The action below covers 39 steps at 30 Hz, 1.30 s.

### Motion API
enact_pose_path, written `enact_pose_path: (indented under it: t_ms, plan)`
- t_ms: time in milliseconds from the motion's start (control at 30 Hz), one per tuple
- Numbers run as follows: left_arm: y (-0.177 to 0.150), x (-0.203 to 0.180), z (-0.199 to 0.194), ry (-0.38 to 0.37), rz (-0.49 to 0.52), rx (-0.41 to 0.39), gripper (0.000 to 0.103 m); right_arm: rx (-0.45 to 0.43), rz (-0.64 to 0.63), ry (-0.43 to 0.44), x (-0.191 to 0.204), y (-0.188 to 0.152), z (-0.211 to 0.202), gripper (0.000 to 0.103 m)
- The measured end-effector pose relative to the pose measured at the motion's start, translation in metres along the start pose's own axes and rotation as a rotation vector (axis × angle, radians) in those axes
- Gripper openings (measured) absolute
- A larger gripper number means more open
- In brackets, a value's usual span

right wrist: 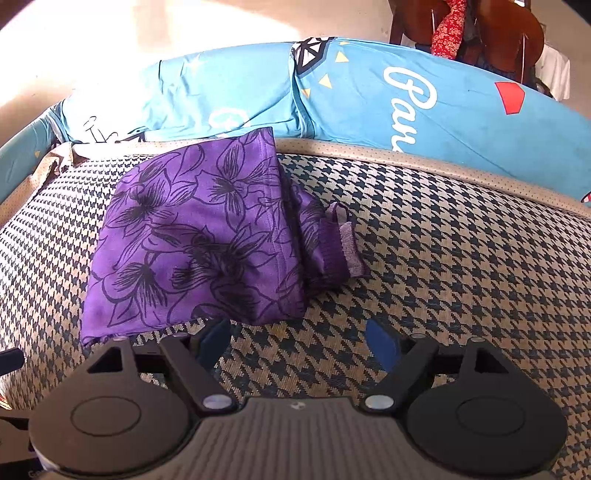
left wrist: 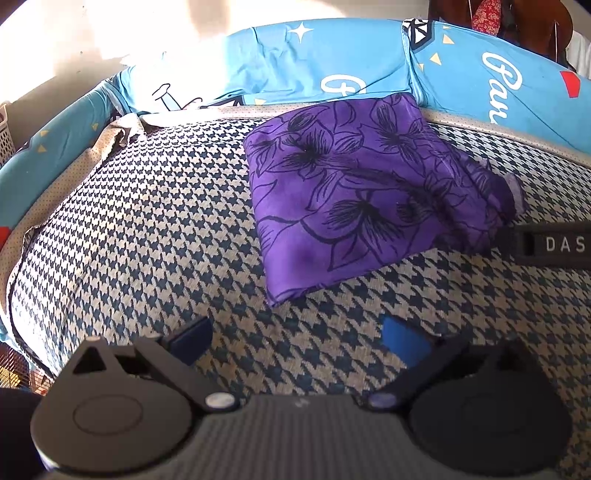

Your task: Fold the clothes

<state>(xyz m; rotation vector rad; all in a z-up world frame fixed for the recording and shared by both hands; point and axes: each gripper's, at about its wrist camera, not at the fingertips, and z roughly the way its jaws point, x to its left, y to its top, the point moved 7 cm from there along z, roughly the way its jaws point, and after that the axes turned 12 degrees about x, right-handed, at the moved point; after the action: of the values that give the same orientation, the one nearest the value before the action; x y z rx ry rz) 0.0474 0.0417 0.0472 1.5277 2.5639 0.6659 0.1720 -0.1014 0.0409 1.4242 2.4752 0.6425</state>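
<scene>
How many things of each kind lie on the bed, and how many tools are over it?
Purple floral garment: 1
Blue pillows: 2
Houndstooth blanket: 1
Tools, both open: 2, left tool, right tool
Total: 6

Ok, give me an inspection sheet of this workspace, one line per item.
Surface: houndstooth blanket spread over the bed, beige dotted border along the far edge.
Job's things: purple floral garment lies folded in a compact bundle on the blanket, with a loose hem showing at its right side.
Clutter: nothing seen on the blanket besides the garment.
Grippers: left gripper jaws open, empty, short of the garment; right gripper jaws open, empty, its left finger at the garment's near edge.
Cables: nothing seen.
Surroundings: blue printed pillows behind the blanket, a red patterned cloth hanging on dark wooden furniture, sunlit wall, white basket at far left.
</scene>
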Motion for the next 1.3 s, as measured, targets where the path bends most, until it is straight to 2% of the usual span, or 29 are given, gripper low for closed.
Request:
enact_pose_path:
  t_ms: [567, 1300]
  plan:
    - [-0.0006, -0.0016, -0.0051, 0.008, 0.003, -0.022, 0.103, -0.002, -0.015, -0.014, 0.0022, -0.0007, 0.0002, 0.081]
    - [-0.0025, -0.0077, -0.009, -0.042, 0.008, -0.024, 0.102, -0.001, -0.03, -0.032, 0.0018, -0.0033, 0.0008, 0.081]
